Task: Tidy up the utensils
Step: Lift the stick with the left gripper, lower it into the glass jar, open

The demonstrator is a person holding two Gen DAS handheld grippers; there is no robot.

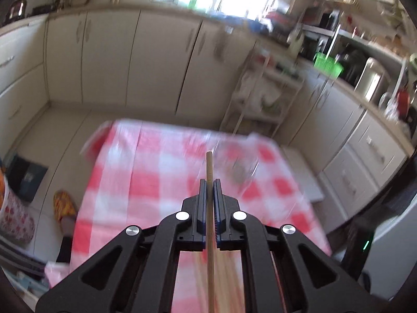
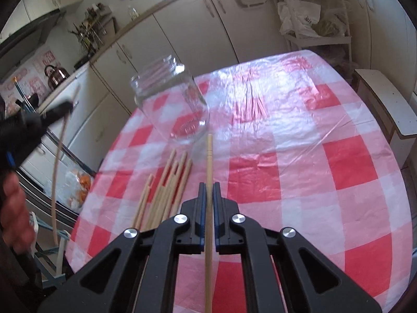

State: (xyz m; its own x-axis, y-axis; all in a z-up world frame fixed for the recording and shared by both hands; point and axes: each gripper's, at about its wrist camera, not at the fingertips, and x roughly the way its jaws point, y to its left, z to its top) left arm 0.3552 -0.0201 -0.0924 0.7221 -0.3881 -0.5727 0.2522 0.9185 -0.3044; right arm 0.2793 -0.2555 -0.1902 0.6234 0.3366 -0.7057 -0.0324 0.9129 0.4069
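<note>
**Both grippers pinching a chopstick each**

Left gripper [image 1: 210, 182]: jaws pressed together on a single wooden chopstick [image 1: 209, 164], thin end poking out past the fingertips, the rest running back between the fingers toward the camera. Below and beyond, blurred: a red-and-white checked tablecloth [image 1: 146, 182] and a faint clear glass jar [image 1: 241, 167] on it.

Right gripper [image 2: 209, 186]: jaws likewise clamped on a second chopstick [image 2: 209, 151], tip pointing toward the jar's [image 2: 172, 99] base. Jar empty, standing on the table near its far left edge. Just left of the right fingers, a loose bundle of chopsticks [image 2: 166, 187] lying flat on the cloth, ends fanned toward the jar, close to it but apart. At the far left edge of the right wrist view: the left gripper with its chopstick raised off the table, and part of a hand [image 2: 15, 208] below it.
</note>
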